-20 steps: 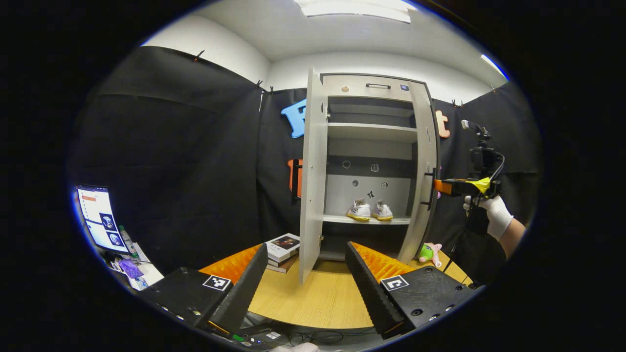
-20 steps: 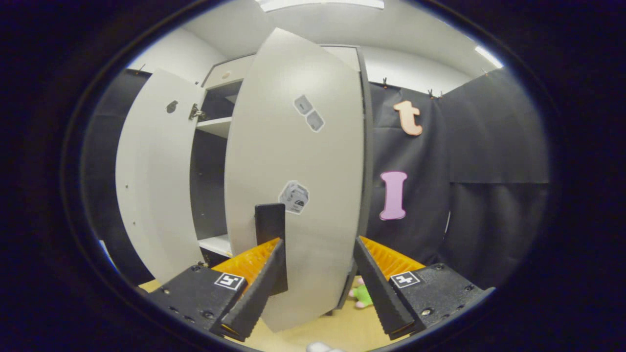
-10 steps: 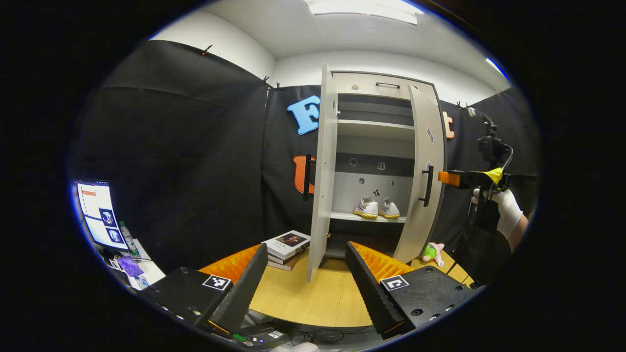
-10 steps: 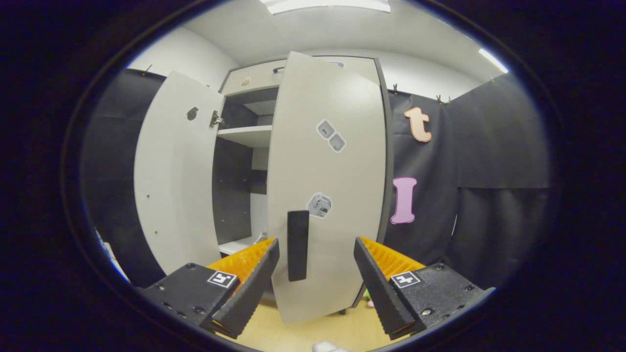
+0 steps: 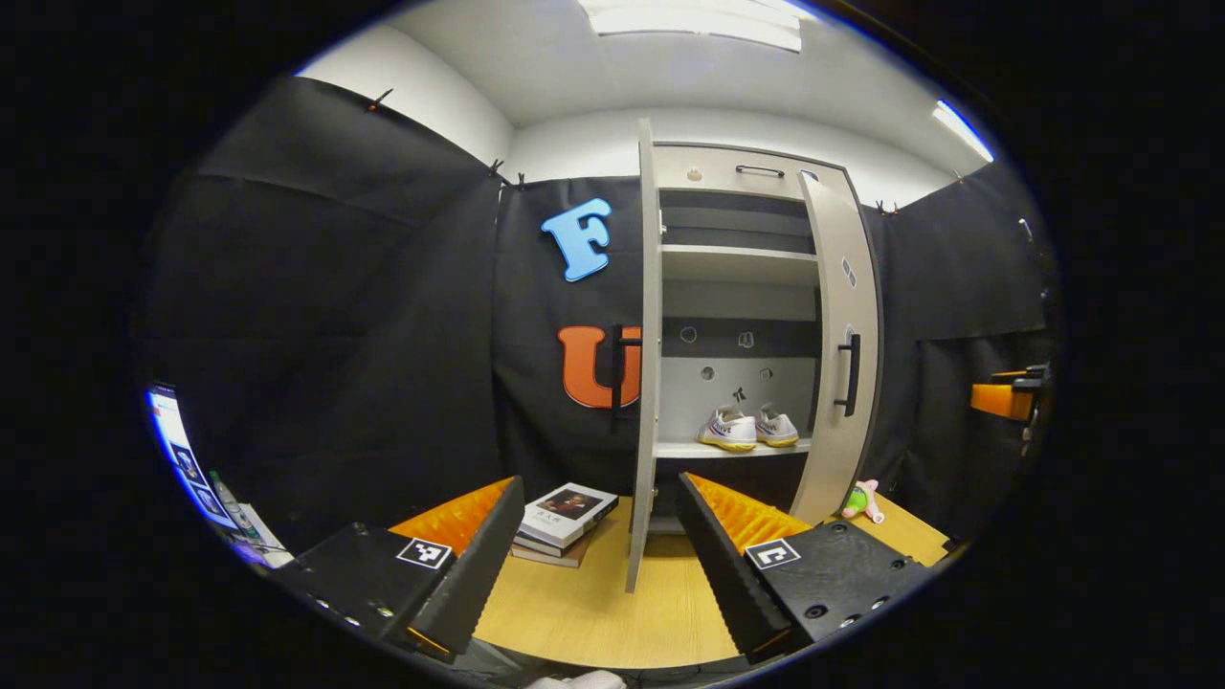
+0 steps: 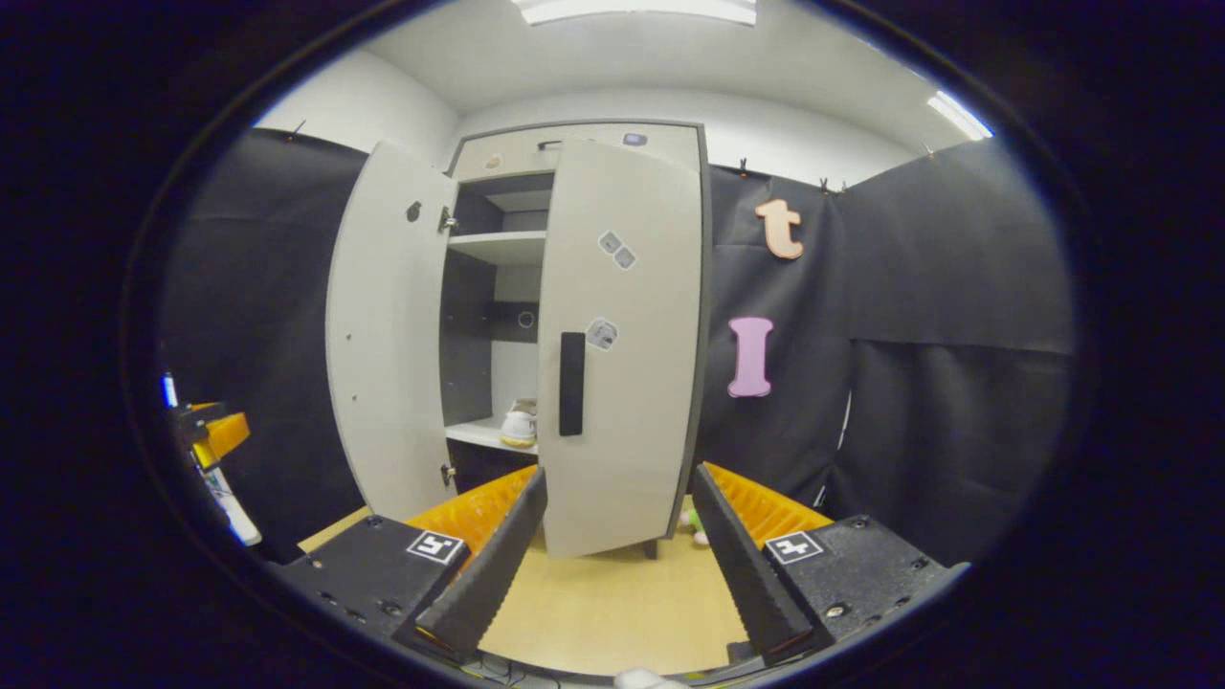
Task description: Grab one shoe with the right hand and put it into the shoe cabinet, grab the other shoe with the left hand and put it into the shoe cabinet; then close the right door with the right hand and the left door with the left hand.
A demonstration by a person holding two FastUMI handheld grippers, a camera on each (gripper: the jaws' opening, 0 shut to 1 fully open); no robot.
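Clearly 2 shoes, books from left gripper view.

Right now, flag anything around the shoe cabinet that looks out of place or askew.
Both shoes sit neatly on the shelf. The right door is nearly shut, but the left door stands wide open. A plush toy lies on the table by the cabinet's right foot, the one stray item.

pale grey cabinet at frame centre, dark inside, black door handles. white shoes with yellow soles on its shelf. light wood table below. green and pink toy, lower right.
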